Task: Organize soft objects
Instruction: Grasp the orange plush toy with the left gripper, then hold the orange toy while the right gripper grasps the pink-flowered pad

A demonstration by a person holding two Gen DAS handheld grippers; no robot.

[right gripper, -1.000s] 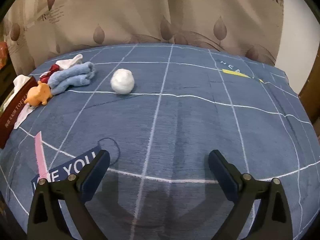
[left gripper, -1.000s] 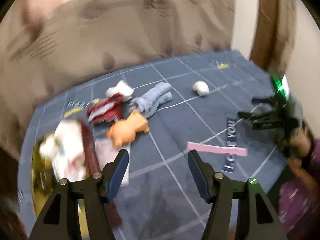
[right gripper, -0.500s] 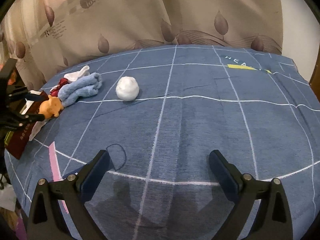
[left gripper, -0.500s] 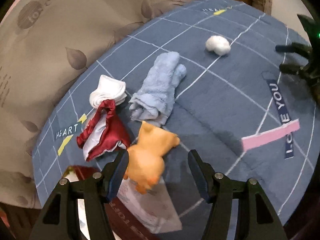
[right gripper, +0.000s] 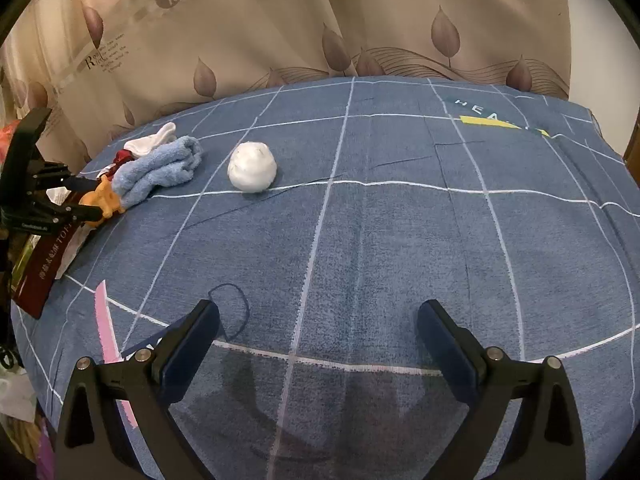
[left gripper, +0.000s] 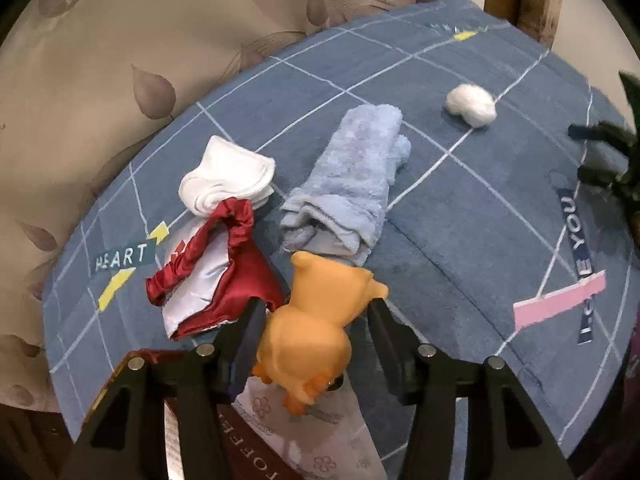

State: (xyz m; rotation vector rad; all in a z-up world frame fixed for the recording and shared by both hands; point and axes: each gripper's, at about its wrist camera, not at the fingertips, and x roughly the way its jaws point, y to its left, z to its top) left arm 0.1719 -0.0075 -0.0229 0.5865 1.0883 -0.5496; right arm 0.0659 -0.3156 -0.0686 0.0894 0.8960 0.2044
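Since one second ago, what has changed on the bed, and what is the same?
The left gripper has moved in toward the pile, and the orange plush toy now sits between its open fingers; whether they touch it is unclear. The right gripper has stayed open above the blue bedspread. The white ball, blue towel, white sock and red cloth lie where they were.

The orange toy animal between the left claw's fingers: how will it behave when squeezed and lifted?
The orange toy animal looks rounded and smooth, so it may slip or pivot between the fingers of the left claw. It seems small and probably light, likely yielding somewhat under pressure.
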